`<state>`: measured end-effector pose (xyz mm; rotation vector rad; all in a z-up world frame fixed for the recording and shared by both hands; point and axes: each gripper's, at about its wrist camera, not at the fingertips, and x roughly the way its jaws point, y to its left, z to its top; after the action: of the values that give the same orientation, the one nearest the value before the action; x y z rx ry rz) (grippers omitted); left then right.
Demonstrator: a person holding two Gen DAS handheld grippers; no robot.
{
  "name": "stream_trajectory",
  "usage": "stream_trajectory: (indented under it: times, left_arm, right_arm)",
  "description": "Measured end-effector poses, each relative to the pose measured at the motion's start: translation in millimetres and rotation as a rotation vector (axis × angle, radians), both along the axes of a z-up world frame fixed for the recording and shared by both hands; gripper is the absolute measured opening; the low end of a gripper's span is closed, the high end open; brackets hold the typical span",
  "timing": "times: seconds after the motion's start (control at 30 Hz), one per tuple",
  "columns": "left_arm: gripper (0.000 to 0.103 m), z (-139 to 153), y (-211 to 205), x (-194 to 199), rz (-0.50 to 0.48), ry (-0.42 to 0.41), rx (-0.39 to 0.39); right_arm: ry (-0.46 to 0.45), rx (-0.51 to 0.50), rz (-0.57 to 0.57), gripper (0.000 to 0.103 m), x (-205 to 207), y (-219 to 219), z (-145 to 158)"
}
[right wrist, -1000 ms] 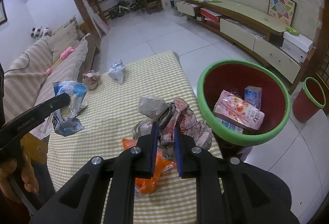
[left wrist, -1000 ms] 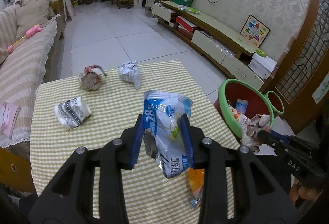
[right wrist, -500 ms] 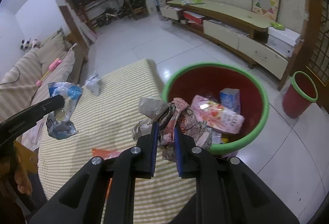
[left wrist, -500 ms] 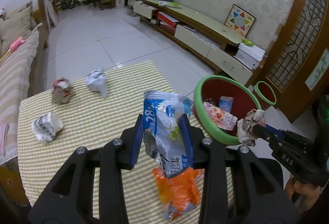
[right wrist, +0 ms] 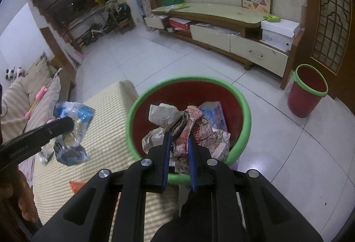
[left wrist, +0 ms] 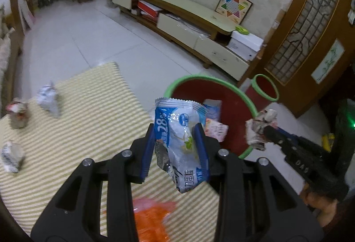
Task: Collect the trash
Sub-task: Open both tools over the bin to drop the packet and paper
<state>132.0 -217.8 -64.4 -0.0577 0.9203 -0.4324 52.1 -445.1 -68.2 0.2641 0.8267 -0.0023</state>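
Note:
My left gripper (left wrist: 175, 131) is shut on a blue and white snack wrapper (left wrist: 179, 137), held above the table's right edge beside the red bin with the green rim (left wrist: 233, 88). My right gripper (right wrist: 179, 137) is shut on a crumpled paper wad (right wrist: 188, 128), which hangs over the open red bin (right wrist: 243, 108). The bin holds a pink packet (left wrist: 216, 129) and a small blue carton (right wrist: 214, 113). The left gripper with its wrapper (right wrist: 71, 128) shows at the left of the right wrist view; the right gripper's wad (left wrist: 260, 131) shows at the right of the left wrist view.
On the yellow checked tablecloth (left wrist: 84, 131) lie an orange wrapper (left wrist: 153, 217) near me and three crumpled wads (left wrist: 47, 97) at the far left. A smaller red bin (right wrist: 307, 93) stands on the tiled floor by a low TV cabinet (right wrist: 221, 20). A sofa (right wrist: 28, 91) lies left.
Both grippers have swung right from above the table toward the big red bin, each still holding its trash. The paper wad has come from over the tablecloth to above the bin's opening.

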Motion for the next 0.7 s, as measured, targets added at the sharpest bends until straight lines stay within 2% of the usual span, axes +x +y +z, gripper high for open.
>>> stream_trajectory:
  times: [0.2, 0.33, 0.4, 0.43, 0.47, 0.5, 0.57, 0.63, 0.7]
  left_arm:
    - [0.033, -7, -35, 24, -0.056, 0.025, -0.008]
    - [0.043, -9, -49, 35, -0.063, 0.041, -0.025]
    - [0.055, -8, -50, 37, -0.060, 0.038, -0.026]
    - [0.060, -8, -51, 37, -0.059, 0.034, -0.027]
    - [0.062, -7, -51, 37, -0.060, 0.030, -0.027]
    - [0.063, -8, -50, 36, -0.060, 0.025, -0.023]
    - [0.067, -8, -44, 32, -0.052, 0.003, 0.001]
    - [0.071, -8, -34, 27, -0.037, -0.015, 0.024]
    - [0.076, -9, -17, 22, -0.017, -0.032, 0.044]
  right_arm:
    - [-0.011, 0.016, -0.014, 0.016, 22, -14, -3]
    - [-0.027, 0.009, -0.045, 0.021, 28, -20, -3]
    - [-0.023, 0.007, -0.055, 0.026, 31, -23, -6]
    - [-0.020, 0.005, -0.057, 0.031, 33, -24, -7]
    - [-0.015, 0.000, -0.061, 0.035, 35, -25, -9]
    - [-0.010, -0.003, -0.065, 0.046, 36, -26, -10]
    - [-0.013, -0.005, -0.072, 0.050, 36, -27, -10]
    - [-0.015, -0.001, -0.075, 0.059, 35, -26, -9]
    - [-0.011, 0.009, -0.065, 0.060, 32, -23, -8]
